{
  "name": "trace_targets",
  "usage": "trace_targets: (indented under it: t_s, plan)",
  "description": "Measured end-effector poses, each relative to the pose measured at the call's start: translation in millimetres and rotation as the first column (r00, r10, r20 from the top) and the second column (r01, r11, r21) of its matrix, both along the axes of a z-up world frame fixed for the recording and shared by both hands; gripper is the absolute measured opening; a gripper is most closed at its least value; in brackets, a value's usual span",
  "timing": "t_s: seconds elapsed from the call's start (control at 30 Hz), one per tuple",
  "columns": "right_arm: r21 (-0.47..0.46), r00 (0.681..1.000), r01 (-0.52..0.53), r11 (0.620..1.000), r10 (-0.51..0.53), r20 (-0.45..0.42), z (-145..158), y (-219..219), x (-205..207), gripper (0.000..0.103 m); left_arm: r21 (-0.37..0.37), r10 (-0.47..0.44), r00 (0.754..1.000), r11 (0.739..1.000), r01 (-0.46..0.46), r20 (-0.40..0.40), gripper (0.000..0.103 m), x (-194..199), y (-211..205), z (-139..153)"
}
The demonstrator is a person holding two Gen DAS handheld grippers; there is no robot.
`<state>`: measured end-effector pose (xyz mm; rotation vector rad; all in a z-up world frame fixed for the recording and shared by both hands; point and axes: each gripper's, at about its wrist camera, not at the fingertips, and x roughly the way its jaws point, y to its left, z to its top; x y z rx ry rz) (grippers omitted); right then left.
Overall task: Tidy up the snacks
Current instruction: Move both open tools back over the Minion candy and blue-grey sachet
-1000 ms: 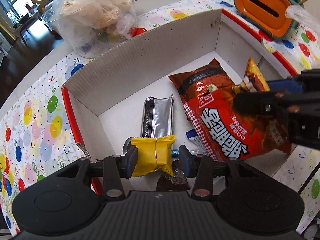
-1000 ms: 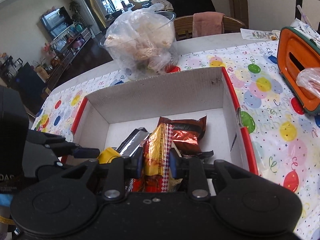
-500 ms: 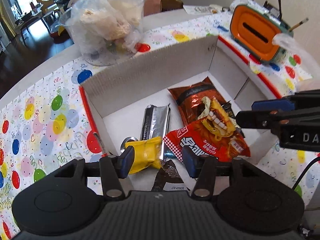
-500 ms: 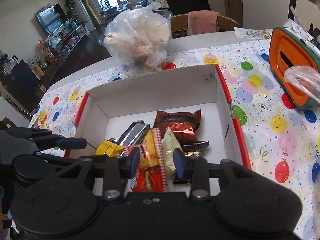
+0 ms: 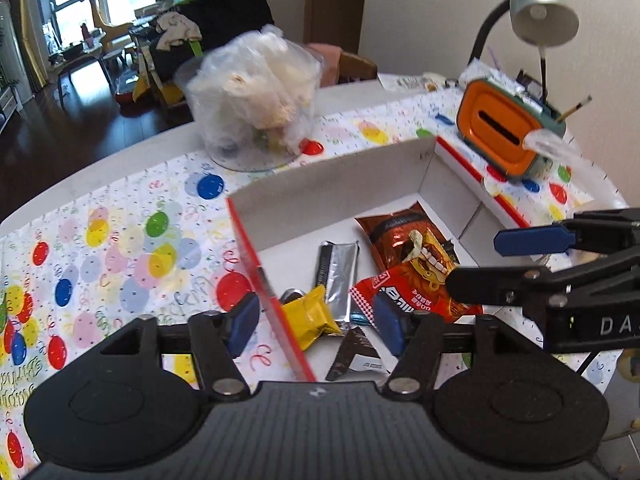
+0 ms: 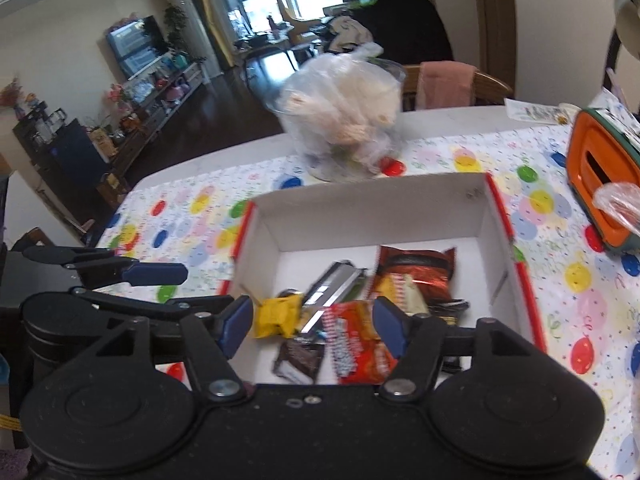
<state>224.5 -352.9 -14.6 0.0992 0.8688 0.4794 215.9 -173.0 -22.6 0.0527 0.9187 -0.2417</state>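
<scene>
Left wrist view: your left claw (image 5: 316,326) hangs above the near left corner of the white box (image 5: 332,184), its jaws opening and gripping nothing; the box's red left rim passes between the blue pads. Inside the box, the yellow snack (image 5: 310,316) lies loose at the near left, touching the silver bar (image 5: 338,276) just behind it. The red packet (image 5: 416,294) lies to the right of these, overlapping the brown-orange packet (image 5: 394,232) toward the far wall. A dark wrapper (image 5: 352,354) sits at the near edge. Your right claw (image 5: 500,264) enters over the box's right side, empty.

Right wrist view: your right claw (image 6: 314,328) is over the near edge of the box (image 6: 372,216), jaws opening with nothing pressed between them. Below lie the red packet (image 6: 356,346), yellow snack (image 6: 278,316), silver bar (image 6: 332,286) and dark wrapper (image 6: 298,362). The box rests on the bench (image 6: 440,116), on a balloon-print cloth (image 6: 568,280). Your left claw (image 6: 168,286) reaches in from left of the box, empty.
</scene>
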Motion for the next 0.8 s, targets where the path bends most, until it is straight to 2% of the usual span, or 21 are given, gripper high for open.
trace_targets:
  t_s: [0.07, 0.27, 0.5, 0.57, 0.8]
  plan:
    - [0.005, 1.000, -0.008, 1.000, 0.007, 0.013, 3.8, 8.2, -5.8, 0.078, -0.009, 0.010, 1.000, 1.000, -0.010, 0.021, 0.066, -8.0, 10.2, 5.2]
    - [0.020, 0.998, -0.039, 0.999, 0.038, 0.046, 12.4, 37.0, -21.2, 0.086, -0.032, 0.057, 0.995, 0.998, -0.055, 0.078, 0.072, -31.7, 45.4, 17.7]
    - [0.026, 0.994, -0.084, 0.996, 0.082, 0.065, 14.2, 75.0, -34.2, 0.090, -0.032, 0.109, 0.985, 0.994, -0.105, 0.133, 0.075, -54.7, 89.6, 28.0]
    - [0.032, 0.994, -0.093, 0.995, 0.090, 0.069, 13.1, 86.6, -37.8, 0.096, -0.026, 0.122, 0.982, 0.993, -0.119, 0.142, 0.079, -60.4, 103.2, 28.9]
    - [0.012, 0.981, -0.172, 0.985, 0.171, 0.089, 7.4, 133.5, -47.2, 0.101, -0.028, 0.192, 0.969, 0.981, -0.190, 0.152, 0.081, -77.2, 155.1, 23.4]
